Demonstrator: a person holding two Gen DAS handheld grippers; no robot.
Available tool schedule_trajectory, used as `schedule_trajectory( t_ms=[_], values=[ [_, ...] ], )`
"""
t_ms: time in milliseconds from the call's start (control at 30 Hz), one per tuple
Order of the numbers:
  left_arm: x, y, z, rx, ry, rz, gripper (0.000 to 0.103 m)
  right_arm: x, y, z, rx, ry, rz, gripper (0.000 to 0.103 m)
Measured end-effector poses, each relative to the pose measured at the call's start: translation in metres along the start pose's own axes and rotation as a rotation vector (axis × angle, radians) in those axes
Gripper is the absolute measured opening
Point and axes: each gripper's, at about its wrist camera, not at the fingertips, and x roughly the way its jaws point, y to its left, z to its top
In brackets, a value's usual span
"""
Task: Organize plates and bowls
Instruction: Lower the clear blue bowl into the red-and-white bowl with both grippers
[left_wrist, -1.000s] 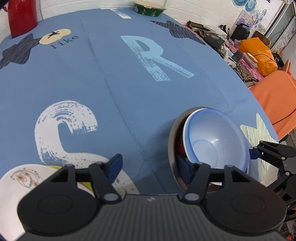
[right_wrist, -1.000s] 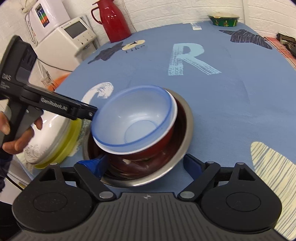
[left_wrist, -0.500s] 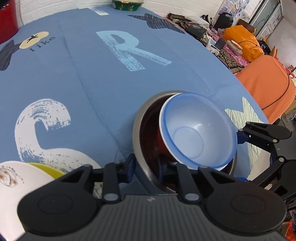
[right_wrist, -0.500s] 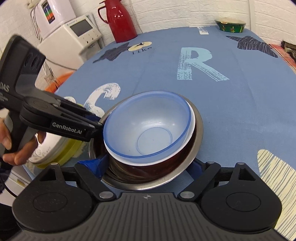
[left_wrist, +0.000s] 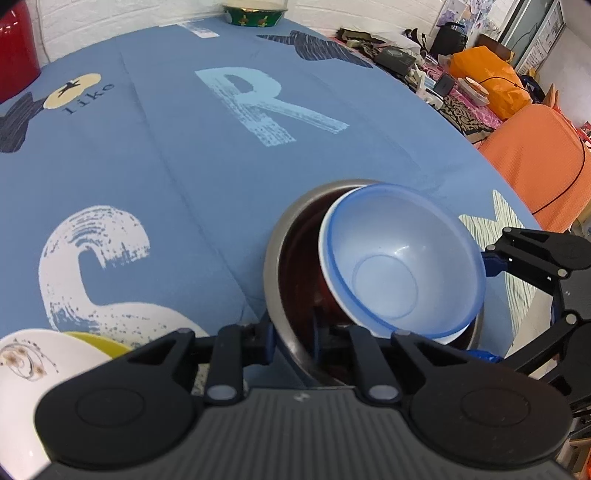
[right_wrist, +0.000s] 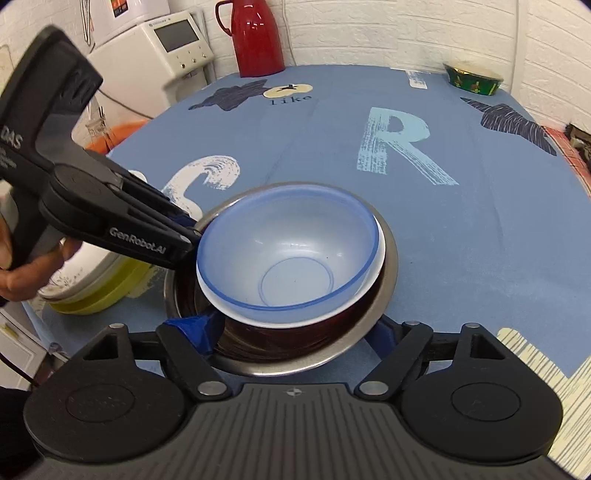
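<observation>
Both grippers on the nested bowls

Left wrist view: left gripper (left_wrist: 291, 334) pinches the steel bowl (left_wrist: 275, 266) rim, blue bowl (left_wrist: 402, 258) tilted inside, near the table's front edge. Right wrist view: right gripper (right_wrist: 295, 332) spread wide, one finger inside the steel bowl's (right_wrist: 384, 295) rim, one outside; plate stack (right_wrist: 92, 295) lies left.

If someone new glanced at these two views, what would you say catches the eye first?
Probably the nest of bowls near the table's front edge: a translucent blue bowl sitting tilted inside a steel bowl, with the left gripper pinching the steel rim. After that, the big pale R printed on the blue tablecloth, and the red thermos at the back.
</observation>
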Motion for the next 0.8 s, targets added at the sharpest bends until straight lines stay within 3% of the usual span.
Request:
schedule_trajectory(
  t_ms=[467,667,800],
  values=[
    [-0.024,0.004,0.004,0.018,-0.080,0.074,0.008,-0.004,0.017,0.015,-0.019,-0.091,-0.020,0.068],
    [-0.075,0.023,-0.002,-0.033,-0.124,0.115,0.008,-0.017,0.054,0.044,-0.110,-0.123,0.017,0.069],
    [-0.121,0.045,-0.025,-0.087,-0.157,0.206,0.008,-0.013,0.093,0.062,-0.191,-0.142,0.097,0.069]
  ],
)
